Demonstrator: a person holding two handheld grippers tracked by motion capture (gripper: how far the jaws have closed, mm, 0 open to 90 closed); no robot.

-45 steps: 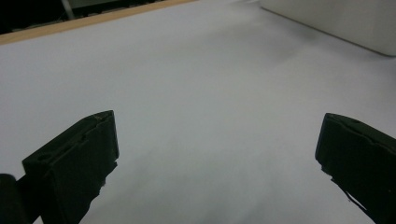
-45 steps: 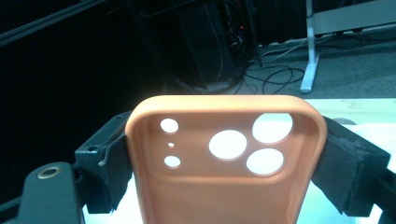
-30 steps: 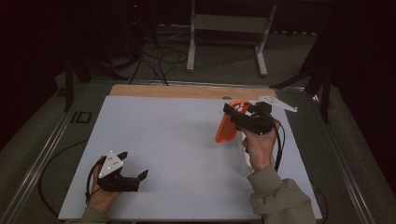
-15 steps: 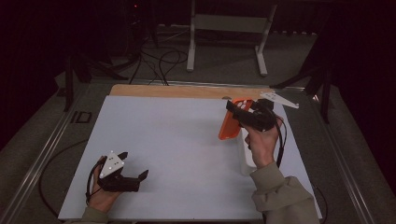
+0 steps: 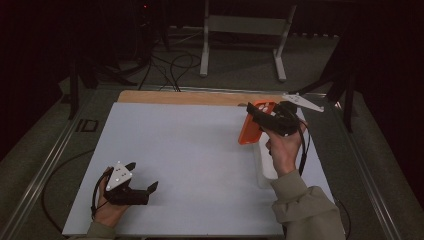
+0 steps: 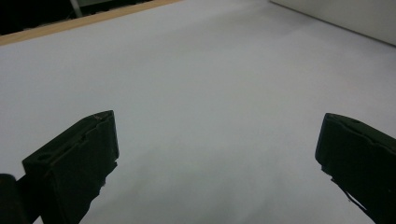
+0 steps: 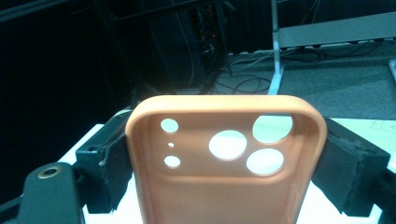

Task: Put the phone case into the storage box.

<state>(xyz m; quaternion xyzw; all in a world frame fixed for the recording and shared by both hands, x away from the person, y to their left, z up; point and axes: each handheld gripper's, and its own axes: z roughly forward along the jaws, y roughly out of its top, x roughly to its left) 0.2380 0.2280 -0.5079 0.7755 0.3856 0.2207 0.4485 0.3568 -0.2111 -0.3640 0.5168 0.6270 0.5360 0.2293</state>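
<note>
An orange phone case hangs above the right side of the white table, held upright. My right gripper is shut on it, a jaw pressing each long edge. In the right gripper view the orange phone case shows its inside, with several camera cut-outs near the top, between the two black pads. My left gripper rests low at the table's front left, jaws wide apart. The left gripper has bare white table between its fingers.
A white rectangular tray or box lies under the right hand on the table. A wooden strip runs along the far edge. Beyond it stand a metal stand and cables on the dark floor.
The right gripper has carried the orange case a little to the right and away from me, and lifted it. The left gripper has stayed put.
</note>
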